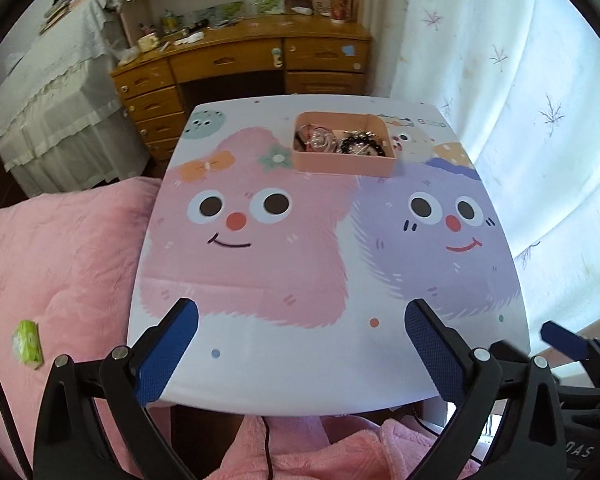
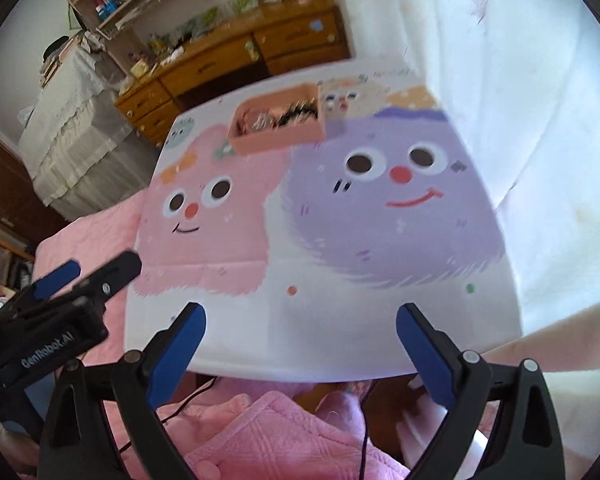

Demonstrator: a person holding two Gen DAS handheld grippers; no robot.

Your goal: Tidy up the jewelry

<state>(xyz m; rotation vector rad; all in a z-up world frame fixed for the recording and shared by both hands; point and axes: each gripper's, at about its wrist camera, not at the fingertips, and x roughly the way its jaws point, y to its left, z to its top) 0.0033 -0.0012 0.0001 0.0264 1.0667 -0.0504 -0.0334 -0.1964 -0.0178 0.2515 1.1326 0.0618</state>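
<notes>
A: Where was the jewelry?
B: In the pink box [image 1: 343, 148], at the far side of the worktop [image 1: 300, 352], well ahead of both tools.
A: And the tools?
B: The left tool [image 1: 300, 320] and the right tool [image 2: 300, 322] were both wide open, holding nothing

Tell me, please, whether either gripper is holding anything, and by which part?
Nothing is held: the left gripper and right gripper are both open and empty.

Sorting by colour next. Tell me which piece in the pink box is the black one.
The black beaded bracelet, lying in the right half of the pink box. The other jewelry, on the left side, looks reddish and clear, not black.
</notes>
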